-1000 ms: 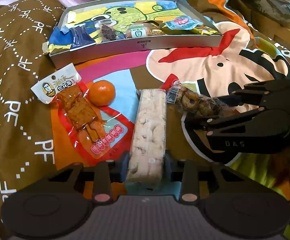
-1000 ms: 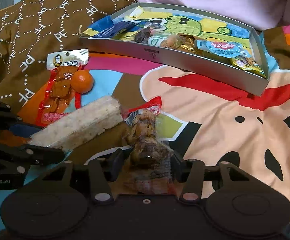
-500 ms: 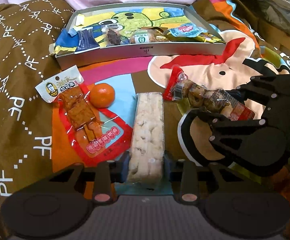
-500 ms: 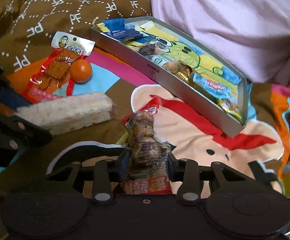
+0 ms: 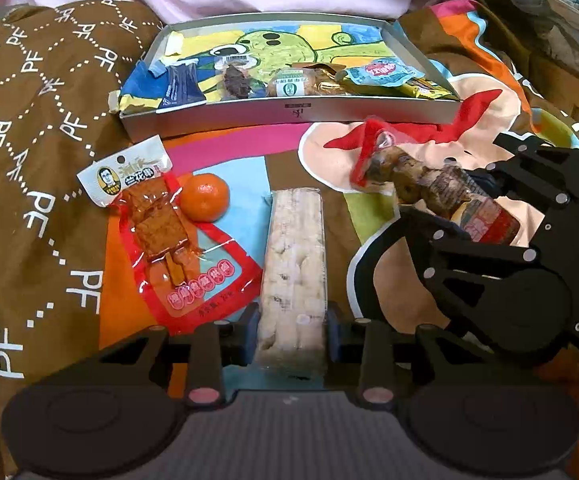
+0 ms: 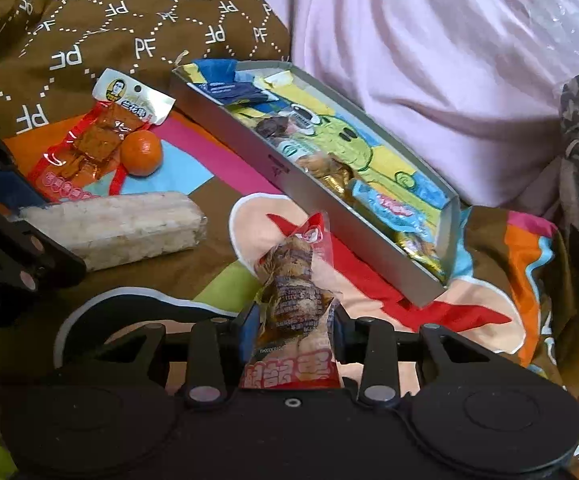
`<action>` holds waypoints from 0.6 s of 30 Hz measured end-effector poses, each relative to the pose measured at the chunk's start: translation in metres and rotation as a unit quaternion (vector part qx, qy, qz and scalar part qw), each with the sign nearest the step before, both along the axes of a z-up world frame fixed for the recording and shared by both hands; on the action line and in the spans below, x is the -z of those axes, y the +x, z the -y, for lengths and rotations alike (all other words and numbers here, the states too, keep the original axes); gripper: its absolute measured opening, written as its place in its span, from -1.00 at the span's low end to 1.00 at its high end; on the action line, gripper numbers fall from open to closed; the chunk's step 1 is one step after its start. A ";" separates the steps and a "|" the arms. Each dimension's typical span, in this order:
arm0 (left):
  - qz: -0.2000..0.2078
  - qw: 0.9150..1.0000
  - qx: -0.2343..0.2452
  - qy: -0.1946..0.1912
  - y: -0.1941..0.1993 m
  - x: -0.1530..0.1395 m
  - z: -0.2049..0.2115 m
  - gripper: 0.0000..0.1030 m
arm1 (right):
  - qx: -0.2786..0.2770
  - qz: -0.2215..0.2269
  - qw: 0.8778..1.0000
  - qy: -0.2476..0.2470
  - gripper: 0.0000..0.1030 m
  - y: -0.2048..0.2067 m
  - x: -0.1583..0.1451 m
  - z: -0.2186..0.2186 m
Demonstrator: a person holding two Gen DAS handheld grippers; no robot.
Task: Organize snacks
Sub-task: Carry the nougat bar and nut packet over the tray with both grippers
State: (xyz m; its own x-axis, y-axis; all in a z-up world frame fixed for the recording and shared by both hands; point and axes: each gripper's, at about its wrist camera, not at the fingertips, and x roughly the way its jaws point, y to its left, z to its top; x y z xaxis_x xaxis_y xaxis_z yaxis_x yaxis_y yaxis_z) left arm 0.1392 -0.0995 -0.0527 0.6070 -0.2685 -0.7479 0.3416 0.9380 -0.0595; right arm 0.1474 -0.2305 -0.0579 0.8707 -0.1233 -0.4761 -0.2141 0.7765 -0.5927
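Observation:
My left gripper (image 5: 291,330) is shut on the near end of a long pale rice-crisp bar (image 5: 294,264), which also shows in the right wrist view (image 6: 129,228). My right gripper (image 6: 293,330) is shut on a red-edged clear packet of brown snacks (image 6: 293,292), lifted off the blanket; it also shows in the left wrist view (image 5: 421,184). The grey tray (image 5: 289,112) with a green cartoon lining lies beyond and holds several snacks; it also shows in the right wrist view (image 6: 329,224).
A red packet of dried tofu (image 5: 157,228) and a small orange (image 5: 204,197) lie on the blanket left of the bar. A pink cloth (image 6: 429,60) rises behind the tray. The bedding is soft and uneven.
My right gripper has lifted the brown snack packet off the blanket and carried it up toward the tray. My left gripper has kept its hold on the bar and moved little.

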 end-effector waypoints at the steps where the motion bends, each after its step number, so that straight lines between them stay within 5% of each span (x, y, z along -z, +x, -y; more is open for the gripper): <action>1: 0.002 1.000 -0.002 0.002 -0.001 -0.001 0.002 -0.29 | -0.001 0.006 1.000 -0.003 -0.41 -0.001 -0.001 0.000; 18: 0.040 0.997 -0.055 0.030 -0.009 -0.017 0.018 -0.29 | -0.017 0.040 0.999 -0.011 -0.52 -0.004 -0.006 0.003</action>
State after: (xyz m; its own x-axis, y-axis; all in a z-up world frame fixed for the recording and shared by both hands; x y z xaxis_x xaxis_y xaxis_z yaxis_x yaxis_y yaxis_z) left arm 0.1304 -0.1178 -0.0358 0.6882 -0.1537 -0.7091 0.2383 0.9710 0.0209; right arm 0.1431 -0.2334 -0.0516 0.9094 -0.1026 -0.4030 -0.1916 0.7567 -0.6251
